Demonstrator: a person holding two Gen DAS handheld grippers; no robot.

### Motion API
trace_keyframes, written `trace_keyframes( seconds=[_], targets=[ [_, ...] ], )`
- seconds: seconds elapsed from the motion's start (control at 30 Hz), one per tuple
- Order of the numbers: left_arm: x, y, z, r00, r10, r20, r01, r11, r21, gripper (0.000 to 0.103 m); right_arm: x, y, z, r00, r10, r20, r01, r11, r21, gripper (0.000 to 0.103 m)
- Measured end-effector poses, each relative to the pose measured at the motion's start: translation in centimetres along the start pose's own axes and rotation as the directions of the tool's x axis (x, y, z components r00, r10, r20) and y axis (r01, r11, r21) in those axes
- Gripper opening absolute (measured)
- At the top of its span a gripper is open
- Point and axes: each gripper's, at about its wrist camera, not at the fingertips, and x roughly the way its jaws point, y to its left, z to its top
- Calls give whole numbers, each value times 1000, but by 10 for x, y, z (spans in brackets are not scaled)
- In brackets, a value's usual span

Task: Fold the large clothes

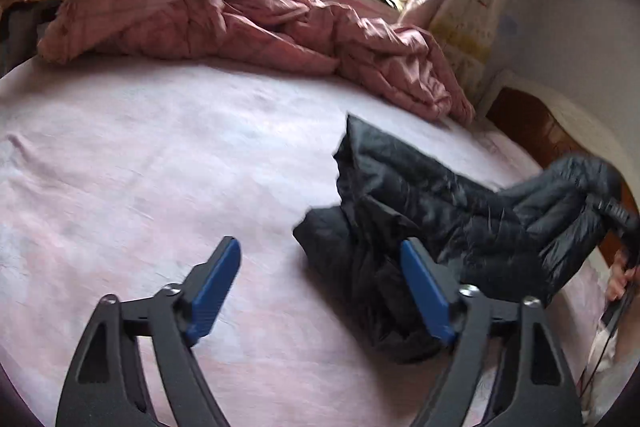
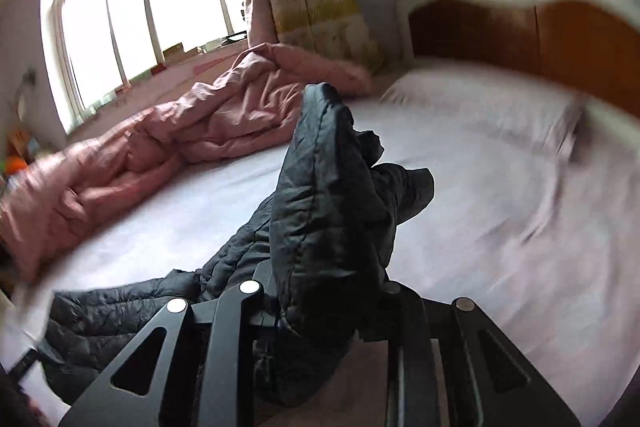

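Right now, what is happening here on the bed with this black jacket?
A person is folding a black puffer jacket on the bed with two hand-held grippers. The right gripper is shut on a part of the jacket and holds it above the sheet. The left gripper is open near the jacket's lower end, with nothing between its pads. A crumpled pink quilt lies behind, by the window.

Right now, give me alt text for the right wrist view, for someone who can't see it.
The right gripper is shut on a bunched black puffer jacket, holding part of it above a pale pink bed sheet. A crumpled pink quilt lies near the bright window, with a wooden headboard at right.
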Motion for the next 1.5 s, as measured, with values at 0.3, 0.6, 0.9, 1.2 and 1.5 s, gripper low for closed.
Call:
trace_keyframes(
  seconds=[0.3,0.6,0.9,1.2,1.5],
  targets=[
    [23,-11,-12,996,-34,-86,35,999,10,38,-67,101,-13,962,248,117,-237,966,-103,27],
    [26,-7,-13,996,-32,-87,34,999,21,37,-57,195,-90,860,497,-113,-509,848,-147,28],
    [30,-4,-13,995,-3,-98,5,1000,14,46,-68,197,-109,831,538,-139,-555,811,-186,84],
    [24,-5,-14,997,-8,-77,10,1000,24,46,-89,135,-69,951,279,134,-259,954,-148,89],
    [27,-5,-15,996,-7,-90,9,1000,22,46,47,62,-53,964,190,-187,-187,982,37,89]
  ],
)
